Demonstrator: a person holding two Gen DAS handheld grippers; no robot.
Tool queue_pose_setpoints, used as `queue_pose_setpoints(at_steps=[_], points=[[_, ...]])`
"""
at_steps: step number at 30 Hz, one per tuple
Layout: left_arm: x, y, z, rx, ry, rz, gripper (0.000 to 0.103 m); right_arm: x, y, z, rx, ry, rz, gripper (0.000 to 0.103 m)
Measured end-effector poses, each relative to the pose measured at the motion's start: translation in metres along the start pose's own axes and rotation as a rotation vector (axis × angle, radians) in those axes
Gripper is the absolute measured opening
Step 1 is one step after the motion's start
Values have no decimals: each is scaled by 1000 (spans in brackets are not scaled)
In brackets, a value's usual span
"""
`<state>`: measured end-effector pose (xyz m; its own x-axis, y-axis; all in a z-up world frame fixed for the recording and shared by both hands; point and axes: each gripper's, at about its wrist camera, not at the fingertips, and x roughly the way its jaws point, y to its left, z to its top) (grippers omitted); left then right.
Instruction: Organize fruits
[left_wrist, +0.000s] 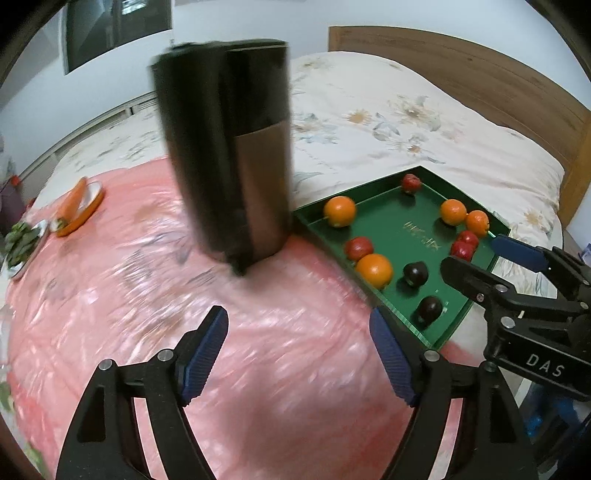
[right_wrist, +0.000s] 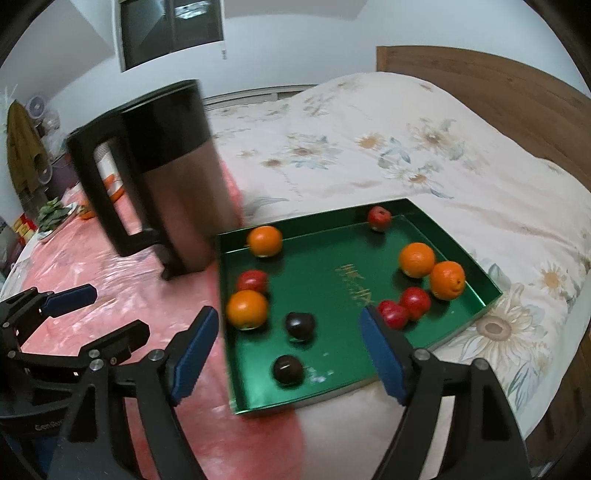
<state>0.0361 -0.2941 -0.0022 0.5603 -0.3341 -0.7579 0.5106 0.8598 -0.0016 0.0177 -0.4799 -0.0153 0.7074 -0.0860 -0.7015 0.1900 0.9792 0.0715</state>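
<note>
Right wrist view: green tray (right_wrist: 476, 284) at centre right, on bed (right_wrist: 369, 147); inside lie four oranges (right_wrist: 416, 259), four red fruits (right_wrist: 379, 218), two dark fruits (right_wrist: 299, 325). Kettle (right_wrist: 177, 173) upright, upper left, just beside tray. Right gripper (right_wrist: 288, 352) jaws apart, empty, above tray. Left gripper (left_wrist: 297, 356) jaws apart, empty, over pink cloth (left_wrist: 147, 295).

Dark kettle (left_wrist: 229, 158) on pink cloth (left_wrist: 147, 295), flowered quilt (left_wrist: 388, 118), wooden headboard (left_wrist: 480, 77) behind.

Fruits (right_wrist: 416, 259) lie scattered in the tray (right_wrist: 258, 391) on the bed, kettle (right_wrist: 173, 177) standing just left.
</note>
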Motion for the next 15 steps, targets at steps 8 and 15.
queue_pose_setpoints(at_steps=[8,15], points=[[-29,28,-25,-43,-12,65,75,-24,31,-10,-37,-10,12,103],[-50,60,-51,-124,-36,118,79,-38,56,-20,-71,-21,25,103]])
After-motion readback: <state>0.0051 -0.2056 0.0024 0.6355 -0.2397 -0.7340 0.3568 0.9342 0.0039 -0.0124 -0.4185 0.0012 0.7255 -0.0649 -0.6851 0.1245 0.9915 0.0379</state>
